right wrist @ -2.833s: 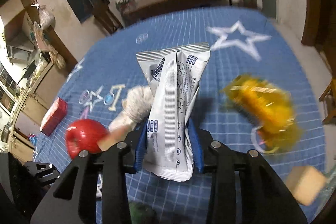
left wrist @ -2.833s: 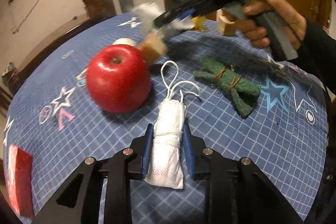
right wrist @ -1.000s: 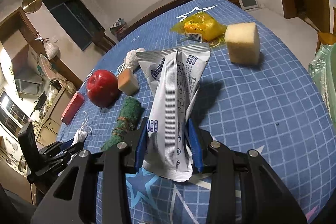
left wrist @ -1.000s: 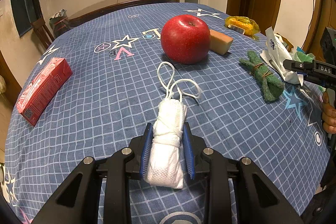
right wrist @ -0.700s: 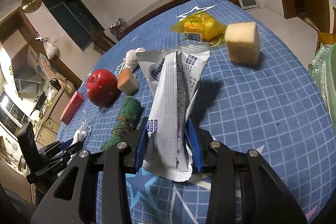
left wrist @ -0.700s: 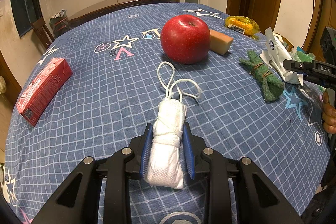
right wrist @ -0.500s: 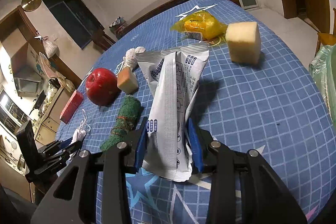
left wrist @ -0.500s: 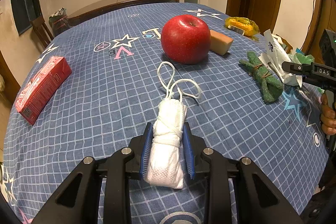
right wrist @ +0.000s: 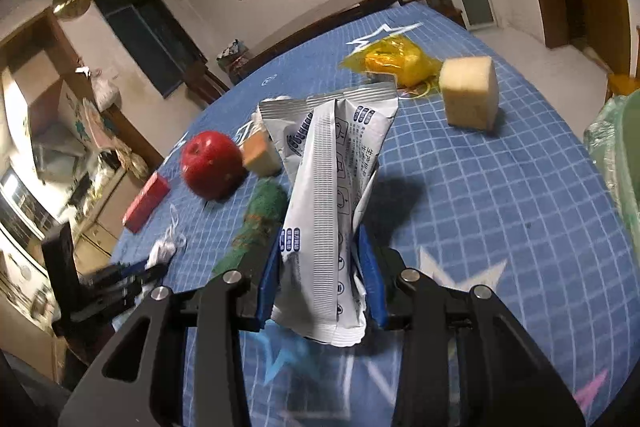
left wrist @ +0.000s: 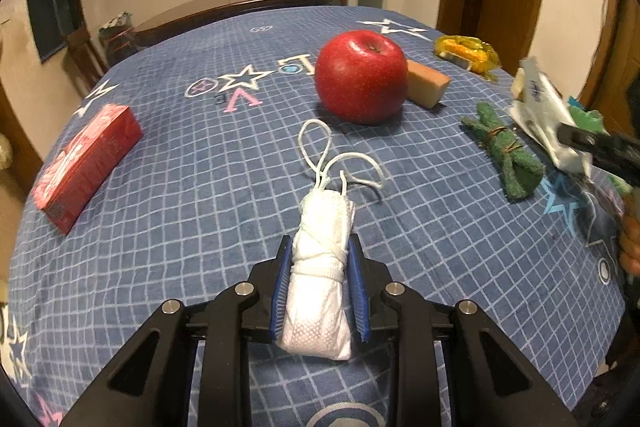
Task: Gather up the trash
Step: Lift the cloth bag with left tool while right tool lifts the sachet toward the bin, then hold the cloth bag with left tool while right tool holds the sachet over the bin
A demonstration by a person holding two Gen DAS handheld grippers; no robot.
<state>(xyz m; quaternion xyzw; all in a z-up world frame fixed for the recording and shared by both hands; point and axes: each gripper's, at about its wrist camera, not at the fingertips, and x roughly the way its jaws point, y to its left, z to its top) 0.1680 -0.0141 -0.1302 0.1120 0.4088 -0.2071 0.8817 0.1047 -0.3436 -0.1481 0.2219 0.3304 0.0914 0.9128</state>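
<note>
Gripping items, both tongs. Left gripper point(left wrist: 319, 287): closed on rolled white face mask point(left wrist: 320, 279), ear loops trailing forward on the blue grid tablecloth point(left wrist: 192, 187). Right gripper point(right wrist: 322, 279): closed on silver-white wrapper point(right wrist: 332, 195), held upright above cloth. Beyond: red apple point(left wrist: 361, 77), tan sponge block point(left wrist: 426, 89) touching it, green cloth bundle point(left wrist: 506, 157), yellow packet point(left wrist: 466, 53), red carton point(left wrist: 86, 163), pale sponge cube point(right wrist: 470, 99).

On the table point(left wrist: 168, 163), the apple point(left wrist: 361, 76) is positioned ahead of the rolled mask point(left wrist: 320, 279), with a sponge block point(left wrist: 426, 88) touching its right side. The carton point(left wrist: 86, 163) is placed well to the left, the cloth roll point(left wrist: 506, 151) to the right, and the wrapper bag point(left wrist: 466, 51) behind the sponge block
</note>
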